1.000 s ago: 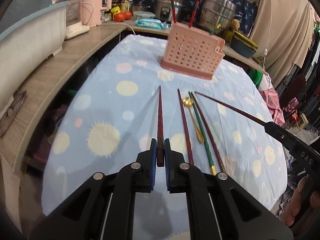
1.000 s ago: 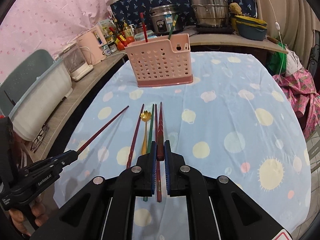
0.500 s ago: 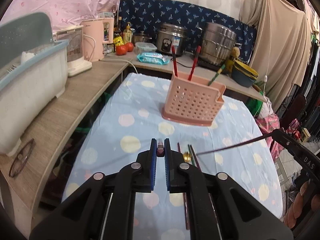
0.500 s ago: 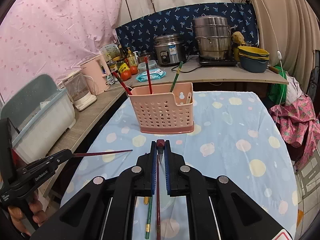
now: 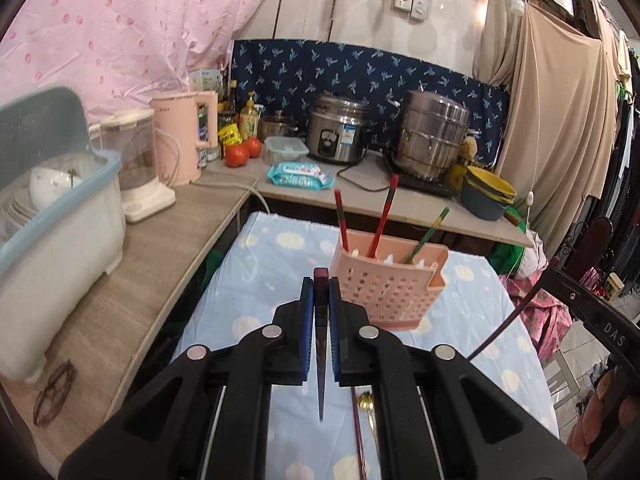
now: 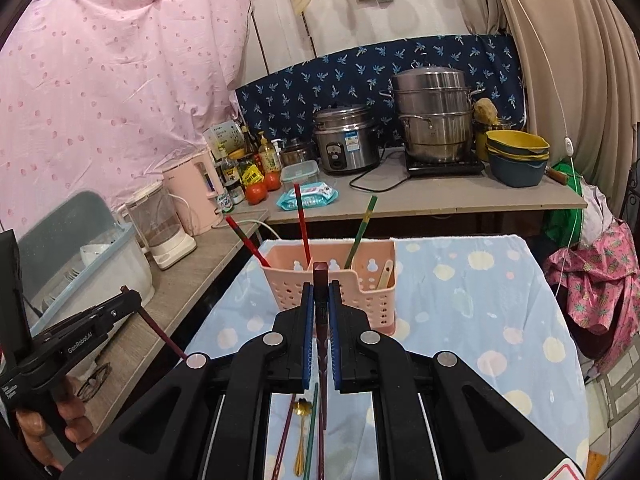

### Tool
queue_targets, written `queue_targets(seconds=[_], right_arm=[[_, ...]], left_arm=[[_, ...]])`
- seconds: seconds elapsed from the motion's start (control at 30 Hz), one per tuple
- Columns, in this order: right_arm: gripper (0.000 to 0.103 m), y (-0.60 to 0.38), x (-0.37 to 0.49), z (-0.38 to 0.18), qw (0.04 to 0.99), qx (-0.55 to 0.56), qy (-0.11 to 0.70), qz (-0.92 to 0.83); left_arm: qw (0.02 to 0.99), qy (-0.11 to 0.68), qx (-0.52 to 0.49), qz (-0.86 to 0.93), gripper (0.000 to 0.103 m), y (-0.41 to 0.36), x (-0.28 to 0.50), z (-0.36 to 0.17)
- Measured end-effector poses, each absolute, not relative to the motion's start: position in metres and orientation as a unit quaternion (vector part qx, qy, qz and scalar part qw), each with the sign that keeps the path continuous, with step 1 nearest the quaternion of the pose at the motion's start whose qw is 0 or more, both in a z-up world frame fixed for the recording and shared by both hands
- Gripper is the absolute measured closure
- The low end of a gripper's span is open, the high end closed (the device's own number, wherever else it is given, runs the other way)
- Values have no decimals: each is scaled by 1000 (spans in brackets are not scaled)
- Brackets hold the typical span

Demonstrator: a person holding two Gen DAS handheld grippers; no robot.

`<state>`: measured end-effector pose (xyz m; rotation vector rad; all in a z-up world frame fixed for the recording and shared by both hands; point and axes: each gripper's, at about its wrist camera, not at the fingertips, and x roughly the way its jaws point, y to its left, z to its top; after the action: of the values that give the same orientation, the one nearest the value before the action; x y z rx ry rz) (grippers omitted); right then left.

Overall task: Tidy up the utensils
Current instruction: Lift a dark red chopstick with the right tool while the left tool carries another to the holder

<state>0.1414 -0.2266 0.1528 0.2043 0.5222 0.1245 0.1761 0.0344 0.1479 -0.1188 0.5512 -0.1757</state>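
A pink perforated utensil basket [image 5: 394, 284] [image 6: 372, 292] stands on the dotted blue tablecloth and holds two red chopsticks and a green one. My left gripper [image 5: 321, 300] is shut on a dark red chopstick [image 5: 320, 364], held upright with its tip hanging down, above the table just in front of the basket. My right gripper [image 6: 321, 300] is shut on another dark red chopstick [image 6: 321, 344], also upright. On the cloth below lie a gold spoon [image 6: 301, 432], a green chopstick [image 6: 311, 428] and a dark red chopstick [image 5: 357, 428].
A wooden counter [image 5: 168, 248] runs along the left with a dish rack [image 5: 60, 248], blender, pink kettle and glasses [image 5: 54, 392]. The back counter [image 6: 440, 196] carries a rice cooker, steamer pot and bowls. Clothes [image 6: 592, 280] hang at the right.
Both grippers have lifted their chopsticks off the table and tipped them from lying forward to hanging upright. The views have risen and now face the basket.
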Motion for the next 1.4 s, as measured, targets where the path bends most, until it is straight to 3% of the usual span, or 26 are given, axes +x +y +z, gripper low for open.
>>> queue_targets(seconds=[0.7, 1.13, 1.4], right_arm=[[96, -234, 243, 234, 977, 118, 168, 59], [96, -242, 275, 243, 978, 127, 155, 54], [96, -233, 290, 200, 970, 119, 204, 57]], left_arm=[[982, 131, -74, -111, 96, 0, 262, 266], [974, 189, -70, -101, 96, -9, 307, 215], [969, 218, -68, -97, 96, -11, 316, 188]])
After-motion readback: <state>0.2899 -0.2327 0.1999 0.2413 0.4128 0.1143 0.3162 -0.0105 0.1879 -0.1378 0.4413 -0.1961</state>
